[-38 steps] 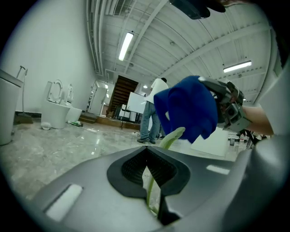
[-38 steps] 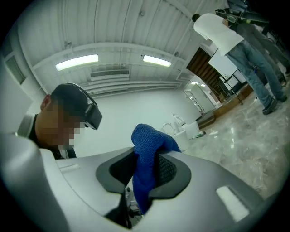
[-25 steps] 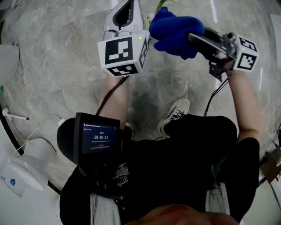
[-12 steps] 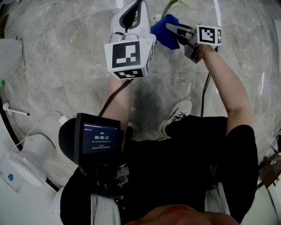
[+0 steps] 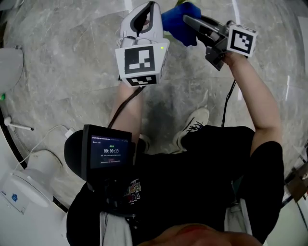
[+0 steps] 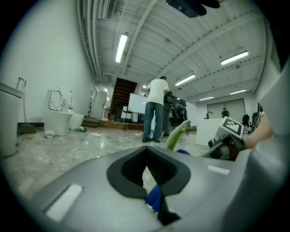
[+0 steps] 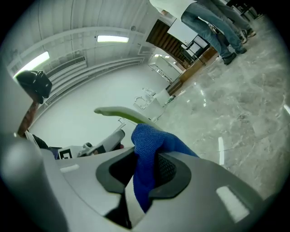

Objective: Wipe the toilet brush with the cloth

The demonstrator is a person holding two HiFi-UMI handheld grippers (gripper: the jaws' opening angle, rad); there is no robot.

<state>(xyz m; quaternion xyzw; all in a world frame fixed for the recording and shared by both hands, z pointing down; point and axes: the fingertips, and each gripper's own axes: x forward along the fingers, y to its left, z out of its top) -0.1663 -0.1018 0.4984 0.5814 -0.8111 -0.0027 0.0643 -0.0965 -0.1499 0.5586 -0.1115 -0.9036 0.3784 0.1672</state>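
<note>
Right gripper (image 5: 192,23): clenched on the blue cloth (image 5: 174,18), grip unchanged. Has swung toward 11 o'clock across the head view within the last second, bringing the cloth just beside the left gripper (image 5: 143,12), at its 3 o'clock. Left gripper: closed on the brush (image 7: 120,114), held steady, green handle rising at 1 o'clock. Cloth bunched over that handle; contact likely, not confirmed. Judged: wiping about to start or just under way.

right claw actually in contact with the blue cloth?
Touching. The right gripper view shows the blue cloth pinched between the jaws of the right claw, with both pads pressing against it.
</note>
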